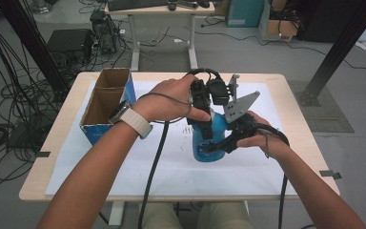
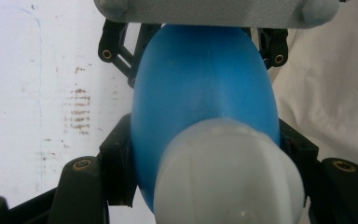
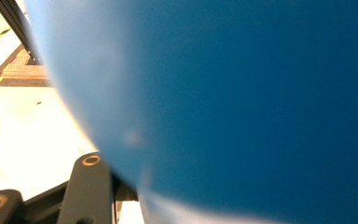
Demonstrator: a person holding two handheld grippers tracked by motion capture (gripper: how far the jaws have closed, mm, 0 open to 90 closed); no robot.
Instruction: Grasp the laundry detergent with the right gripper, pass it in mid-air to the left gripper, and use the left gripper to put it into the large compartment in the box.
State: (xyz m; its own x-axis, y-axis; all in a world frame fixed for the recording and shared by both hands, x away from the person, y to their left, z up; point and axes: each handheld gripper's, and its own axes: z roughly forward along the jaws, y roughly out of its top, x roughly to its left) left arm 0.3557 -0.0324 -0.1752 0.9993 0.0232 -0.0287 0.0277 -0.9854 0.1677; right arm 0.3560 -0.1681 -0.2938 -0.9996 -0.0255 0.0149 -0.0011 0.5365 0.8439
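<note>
Gripping the blue bottle (image 1: 208,143) from both sides, left gripper (image 1: 205,121) and right gripper (image 1: 221,143) have jaws clenched on it

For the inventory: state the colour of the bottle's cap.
White, on a blue bottle; the cap shows best in the left gripper view.

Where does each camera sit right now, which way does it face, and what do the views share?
High view: above the person's side, looking forward and down on the table; both forearms, left gripper, right gripper.
Left gripper view: on the left gripper, looking along its jaws, which clamp the blue bottle.
Right gripper view: on the right gripper, pressed close against the bottle's side.
Shared: the blue bottle.
</note>
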